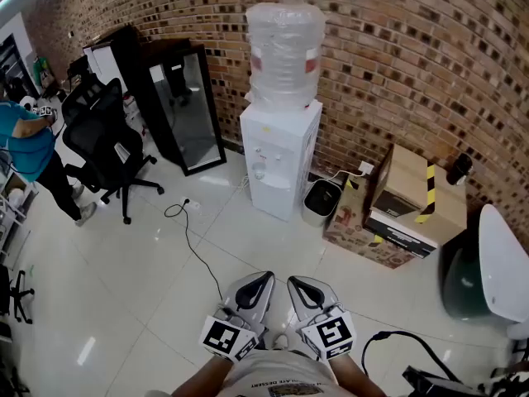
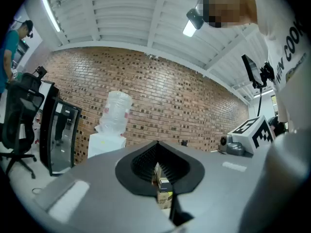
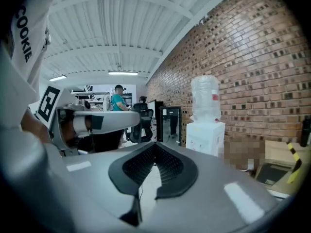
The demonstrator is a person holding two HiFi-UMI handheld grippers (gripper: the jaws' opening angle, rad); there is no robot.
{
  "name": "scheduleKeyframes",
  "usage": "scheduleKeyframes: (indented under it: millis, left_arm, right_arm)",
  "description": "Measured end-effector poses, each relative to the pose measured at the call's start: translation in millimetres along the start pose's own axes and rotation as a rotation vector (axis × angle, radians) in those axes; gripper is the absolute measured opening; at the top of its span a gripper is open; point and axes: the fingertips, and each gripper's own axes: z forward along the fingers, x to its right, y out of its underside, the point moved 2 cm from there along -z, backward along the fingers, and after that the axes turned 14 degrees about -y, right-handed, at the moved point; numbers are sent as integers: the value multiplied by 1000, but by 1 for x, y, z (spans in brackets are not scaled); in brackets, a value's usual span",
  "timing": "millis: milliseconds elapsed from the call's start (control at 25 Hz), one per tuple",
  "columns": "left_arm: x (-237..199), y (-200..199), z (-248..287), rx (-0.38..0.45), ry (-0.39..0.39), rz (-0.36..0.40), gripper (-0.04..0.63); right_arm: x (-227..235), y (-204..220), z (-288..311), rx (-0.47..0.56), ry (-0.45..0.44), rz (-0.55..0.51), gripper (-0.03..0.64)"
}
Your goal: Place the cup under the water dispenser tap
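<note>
No cup shows in any view. The white water dispenser [image 1: 279, 151] stands against the brick wall with a clear bottle [image 1: 285, 52] on top; it also shows in the left gripper view [image 2: 108, 139] and the right gripper view [image 3: 206, 130]. My left gripper [image 1: 264, 278] and right gripper [image 1: 295, 282] sit side by side close to my body at the bottom of the head view, well short of the dispenser. The left gripper's [image 2: 156, 142] tips meet with nothing between them. The right gripper [image 3: 155, 143] is shut and empty too.
A black office chair [image 1: 103, 139] and a person in teal [image 1: 29, 151] are at the left. A black-framed glass panel [image 1: 186, 110] leans on the wall. A cable [image 1: 192, 238] crosses the white floor. A small bin [image 1: 318, 201] and cardboard boxes [image 1: 405, 205] stand right of the dispenser.
</note>
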Motion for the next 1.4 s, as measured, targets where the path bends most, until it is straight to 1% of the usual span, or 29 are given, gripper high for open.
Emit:
scheduleKeyframes:
  millis: [360, 720, 1040, 1400]
  left_arm:
    - [1, -3, -39, -6, -45, 10, -8]
    - [-15, -3, -65, -5, -72, -3, -9]
    - [-28, -7, -74, 2, -64, -7, -8]
    - [-39, -9, -77, -2, -58, -6, -9]
  right_arm:
    - [-29, 0, -15, 17, -23, -2, 6]
    - [-55, 0, -4, 9, -45, -6, 6]
    - [-69, -2, 7, 9, -41, -12, 6]
    - [-69, -3, 17, -1, -29, -8, 6]
